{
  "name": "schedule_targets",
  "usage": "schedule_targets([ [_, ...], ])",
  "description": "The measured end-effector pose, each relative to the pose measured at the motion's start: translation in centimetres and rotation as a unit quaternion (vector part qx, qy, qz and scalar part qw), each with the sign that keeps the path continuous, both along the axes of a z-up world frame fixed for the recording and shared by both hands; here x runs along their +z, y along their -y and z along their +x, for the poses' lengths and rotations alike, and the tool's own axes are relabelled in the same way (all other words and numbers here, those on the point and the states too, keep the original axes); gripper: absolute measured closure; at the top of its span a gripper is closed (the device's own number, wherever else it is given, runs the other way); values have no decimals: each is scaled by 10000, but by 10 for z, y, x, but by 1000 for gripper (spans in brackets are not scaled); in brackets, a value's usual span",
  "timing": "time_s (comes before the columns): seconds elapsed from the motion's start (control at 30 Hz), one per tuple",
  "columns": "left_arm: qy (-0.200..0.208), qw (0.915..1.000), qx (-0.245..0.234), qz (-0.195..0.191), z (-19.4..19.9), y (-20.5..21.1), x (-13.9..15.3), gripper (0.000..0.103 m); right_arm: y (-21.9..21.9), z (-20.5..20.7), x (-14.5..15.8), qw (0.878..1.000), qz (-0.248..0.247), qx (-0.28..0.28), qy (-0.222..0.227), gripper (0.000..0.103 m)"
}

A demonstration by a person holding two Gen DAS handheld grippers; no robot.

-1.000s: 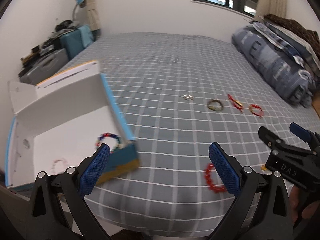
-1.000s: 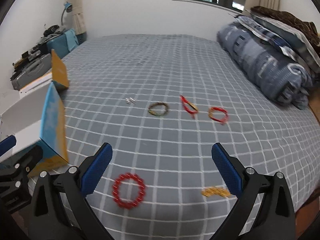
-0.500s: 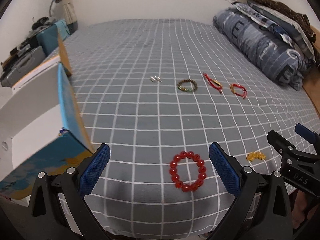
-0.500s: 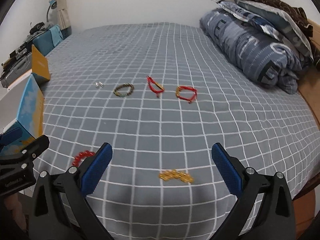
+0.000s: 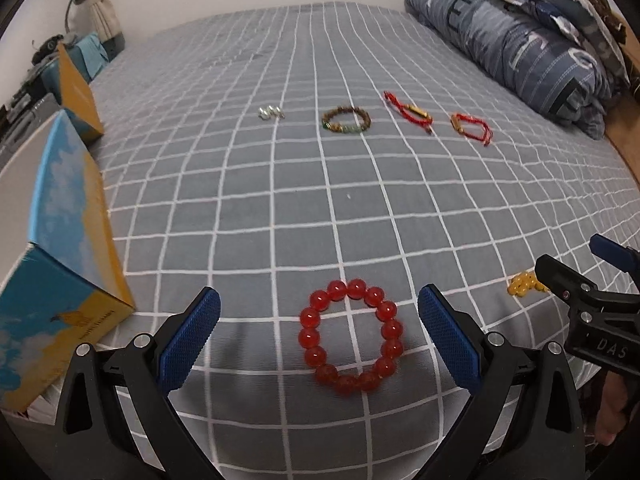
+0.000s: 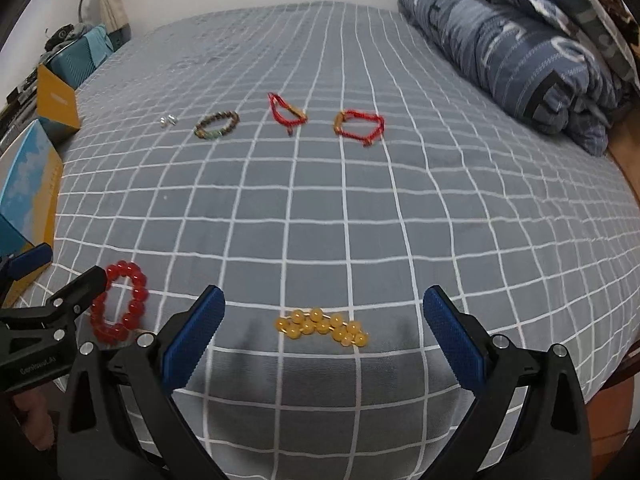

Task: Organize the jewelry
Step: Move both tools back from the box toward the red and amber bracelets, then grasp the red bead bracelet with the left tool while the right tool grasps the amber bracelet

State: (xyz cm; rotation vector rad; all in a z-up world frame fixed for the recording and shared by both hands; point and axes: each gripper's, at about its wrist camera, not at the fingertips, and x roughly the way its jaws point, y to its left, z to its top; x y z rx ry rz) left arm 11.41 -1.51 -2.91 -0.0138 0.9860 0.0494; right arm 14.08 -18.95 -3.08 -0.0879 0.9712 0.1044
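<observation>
A red bead bracelet lies on the grey checked bed, between the fingers of my open, empty left gripper; it also shows in the right wrist view. A yellow bead bracelet lies bunched between the fingers of my open, empty right gripper; it also shows in the left wrist view. Farther back lie silver earrings, a brown-green bracelet and two red cord bracelets. A blue and yellow box stands at the left.
A folded blue quilt and pillows lie along the right of the bed. The box's orange flap stands up at the left. Cases and clutter sit beyond the far left bed edge. The bed's front edge is right below both grippers.
Both grippers have swung right and down toward the bed. The red bracelet now lies between my left fingers, the yellow one between my right fingers. The box has slid to the left edge.
</observation>
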Motion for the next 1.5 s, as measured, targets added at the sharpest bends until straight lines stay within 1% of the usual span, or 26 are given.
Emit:
schedule_targets([
  [0.2,-221,9997,-64,-35,10,8,-19,6,9,7,-13,9995,181,-44,-244,8],
  [0.3,-311,9994,-118,-21,12,13,-28,6,8,10,-17,9994,162,-34,-310,8],
  [0.5,-308,9994,-146,-19,12,14,-33,6,9,11,-20,9993,111,0,-354,8],
  [0.6,-436,9989,-105,-102,15,12,-39,6,8,14,-25,9989,124,1,-455,8],
  [0.67,-493,9987,-127,-85,15,13,-42,6,7,14,-27,9986,145,-4,-509,8],
  [0.7,-495,9987,-125,-70,16,13,-43,6,6,15,-27,9985,163,7,-521,8],
  [0.77,-487,9987,-91,-105,16,12,-43,7,5,16,-29,9984,144,21,-543,14],
  [0.83,-507,9986,-65,-134,16,11,-44,8,4,17,-32,9979,142,35,-628,22],
  [0.9,-525,9985,-47,-112,17,11,-45,15,3,19,-35,9973,156,28,-720,28],
  [0.93,-537,9985,-31,-100,17,10,-46,16,3,19,-37,9970,153,23,-762,31],
  [1.03,-590,9982,-8,-60,17,10,-46,24,4,22,-42,9962,149,-20,-860,39],
  [1.07,-602,9982,-15,-61,17,10,-46,28,5,22,-43,9960,150,-36,-876,40],
  [1.1,-609,9981,-16,-56,16,10,-45,34,5,22,-43,9959,150,-52,-889,43],
  [1.13,-615,9981,-39,-63,15,10,-45,37,6,23,-44,9958,152,-74,-901,46],
  [1.2,-655,9978,-114,-62,15,12,-43,52,6,23,-45,9956,130,-95,-920,51],
  [1.23,-666,9977,-140,-58,14,12,-42,56,6,24,-45,9956,107,-106,-928,54],
  [1.27,-680,9975,-180,-71,13,13,-41,66,7,24,-46,9955,92,-115,-939,56],
  [1.3,-690,9974,-200,-92,13,13,-40,69,7,24,-46,9954,66,-131,-947,62],
  [1.33,-706,9972,-212,-136,13,12,-38,76,7,24,-47,9954,48,-144,-948,71],
  [1.37,-706,9972,-219,-147,13,12,-37,76,7,24,-47,9954,12,-158,-947,78],
  [1.4,-689,9972,-219,-169,12,11,-36,76,6,24,-46,9954,-23,-166,-944,83],
  [1.5,-649,9974,-206,-222,13,10,-34,76,8,23,-44,9955,60,-195,-930,87],
])
